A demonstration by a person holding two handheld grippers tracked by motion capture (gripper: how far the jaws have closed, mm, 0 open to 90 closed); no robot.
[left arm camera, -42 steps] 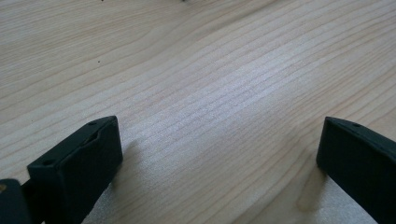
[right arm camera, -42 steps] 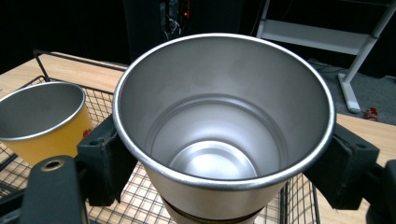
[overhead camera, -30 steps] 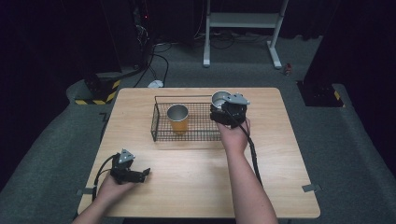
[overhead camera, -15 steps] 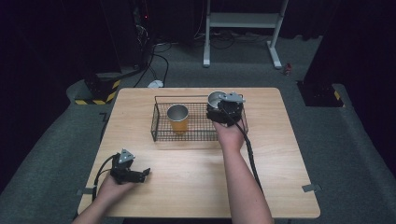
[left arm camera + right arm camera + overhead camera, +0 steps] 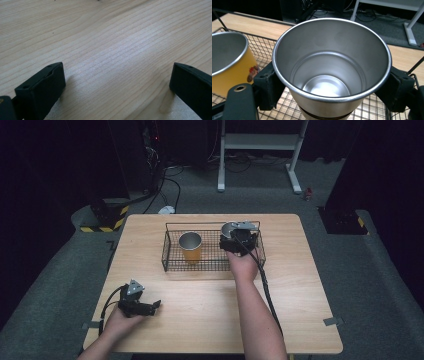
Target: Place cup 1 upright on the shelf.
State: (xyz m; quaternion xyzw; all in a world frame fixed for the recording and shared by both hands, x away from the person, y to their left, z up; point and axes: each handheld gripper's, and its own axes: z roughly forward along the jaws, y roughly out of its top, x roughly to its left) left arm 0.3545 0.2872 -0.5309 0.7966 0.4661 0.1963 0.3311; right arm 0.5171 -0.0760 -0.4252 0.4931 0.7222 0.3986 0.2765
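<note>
Meanwhile, steel cup (image 5: 332,72) inside basket's (image 5: 214,266) right end

No legible txt, nos. or brand marks anywhere. Yellow cup (image 5: 229,67) carries a small printed graphic, too blurred to read. Steel cup (image 5: 332,70) plain, no lettering seen.

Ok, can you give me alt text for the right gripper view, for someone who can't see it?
An empty stainless steel cup stands upright between the right gripper's two black fingers, which sit against its sides, over the floor of a black wire basket. A yellow cup with a steel rim stands in the basket at the left, on a wooden table.
</note>
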